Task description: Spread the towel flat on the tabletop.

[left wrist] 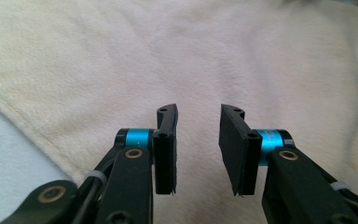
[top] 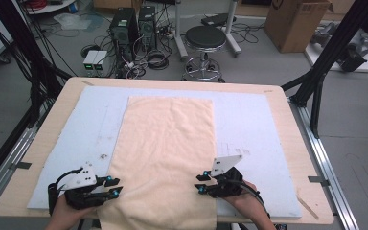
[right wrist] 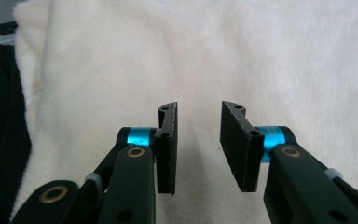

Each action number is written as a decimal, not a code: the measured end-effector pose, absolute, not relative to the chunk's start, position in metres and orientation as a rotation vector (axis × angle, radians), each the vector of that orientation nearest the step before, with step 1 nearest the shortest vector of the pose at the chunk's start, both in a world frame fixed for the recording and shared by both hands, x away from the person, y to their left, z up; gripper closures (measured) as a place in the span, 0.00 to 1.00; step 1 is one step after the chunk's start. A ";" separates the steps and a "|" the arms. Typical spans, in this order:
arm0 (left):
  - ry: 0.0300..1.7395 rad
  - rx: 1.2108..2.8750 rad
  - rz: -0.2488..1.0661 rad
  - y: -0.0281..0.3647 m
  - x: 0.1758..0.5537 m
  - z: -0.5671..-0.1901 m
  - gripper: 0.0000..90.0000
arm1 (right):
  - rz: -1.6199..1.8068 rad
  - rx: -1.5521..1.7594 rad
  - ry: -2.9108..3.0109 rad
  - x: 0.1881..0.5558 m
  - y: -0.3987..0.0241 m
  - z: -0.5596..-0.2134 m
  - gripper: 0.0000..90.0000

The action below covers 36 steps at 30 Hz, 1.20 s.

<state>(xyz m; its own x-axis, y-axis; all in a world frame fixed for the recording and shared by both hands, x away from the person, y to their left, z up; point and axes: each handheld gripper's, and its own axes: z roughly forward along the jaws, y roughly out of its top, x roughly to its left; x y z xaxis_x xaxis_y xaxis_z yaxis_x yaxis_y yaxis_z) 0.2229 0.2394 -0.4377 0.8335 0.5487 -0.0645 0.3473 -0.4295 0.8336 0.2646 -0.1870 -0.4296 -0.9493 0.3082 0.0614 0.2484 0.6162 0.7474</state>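
A cream towel [top: 165, 143] lies flat lengthwise on a pale blue mat [top: 91, 124], and its near end reaches the table's front edge. My left gripper [top: 116, 186] sits at the towel's near left edge, pointing right over the cloth. Its jaws stand open just above the towel [left wrist: 168, 56], with nothing between them [left wrist: 198, 140]. My right gripper [top: 200, 183] sits at the near right edge, pointing left. It too is open [right wrist: 198, 140] over the fluffy cloth [right wrist: 214, 51], with its pads apart and bare.
The mat covers most of a wooden table [top: 287, 143]. Beyond the far edge stand a black stool [top: 204, 38], computer towers [top: 124, 26] with cables, and a cardboard box [top: 294, 21]. Black frame posts [top: 326, 57] rise at the right.
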 end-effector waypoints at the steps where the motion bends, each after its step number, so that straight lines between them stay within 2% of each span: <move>1: 0.657 2.068 0.268 0.239 0.224 -0.439 0.75 | 1.243 0.486 2.767 0.265 -0.188 -0.432 0.75; 6: 0.646 2.129 0.244 0.237 0.221 -0.448 0.71 | 1.213 0.507 2.783 0.261 -0.192 -0.441 0.76; 11: 0.645 2.117 0.232 0.239 0.219 -0.447 0.69 | 1.232 0.509 2.780 0.258 -0.196 -0.442 0.75; 16: 0.679 2.070 0.231 0.241 0.227 -0.439 0.62 | 1.279 0.540 2.744 0.259 -0.203 -0.437 0.67; 28: 0.771 1.958 0.290 0.246 0.253 -0.426 0.49 | 1.386 0.687 2.548 0.278 -0.220 -0.419 0.40; 36: 0.819 1.931 0.329 0.248 0.266 -0.423 0.46 | 1.415 0.775 2.472 0.295 -0.222 -0.416 0.32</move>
<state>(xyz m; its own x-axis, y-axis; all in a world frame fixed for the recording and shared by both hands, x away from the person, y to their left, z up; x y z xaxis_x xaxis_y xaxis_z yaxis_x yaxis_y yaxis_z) 0.2656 0.2477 -0.4227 0.7364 0.6669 -0.1140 0.4034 -0.2975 0.8653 0.2951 -0.2219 -0.4158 -0.8455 0.5260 0.0918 0.3455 0.4080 0.8451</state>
